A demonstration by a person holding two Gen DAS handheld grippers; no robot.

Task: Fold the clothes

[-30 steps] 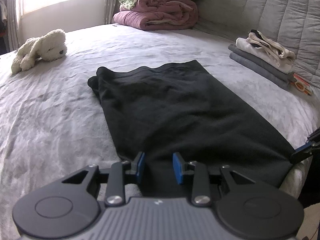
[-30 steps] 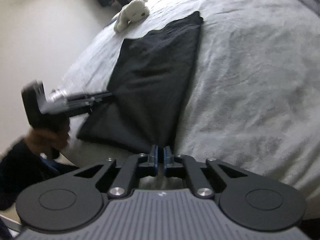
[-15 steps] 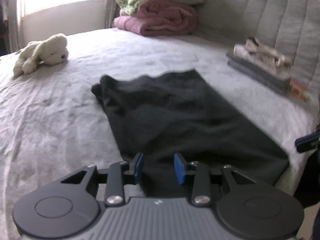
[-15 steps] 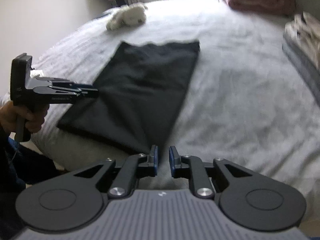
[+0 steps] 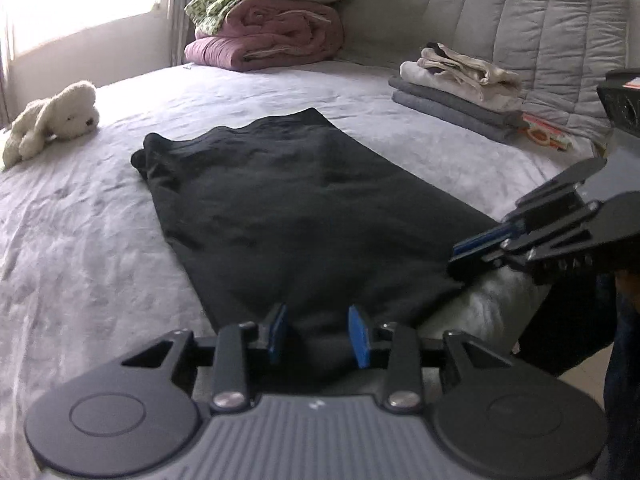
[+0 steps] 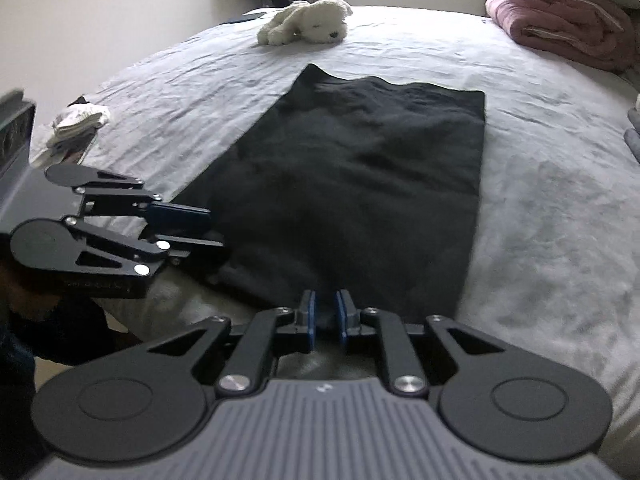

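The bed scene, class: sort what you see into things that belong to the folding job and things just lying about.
Belonging to the job:
black garment, spread flat
left gripper, open at its near hem
right gripper, slightly open at its near hem

Just lying about:
white plush toy
pink blanket
stack of folded clothes

There is one black cloth (image 5: 304,208) on one bed (image 5: 80,240), one white stuffed dog (image 5: 52,118), two grippers, and one pink blanket (image 5: 268,36).
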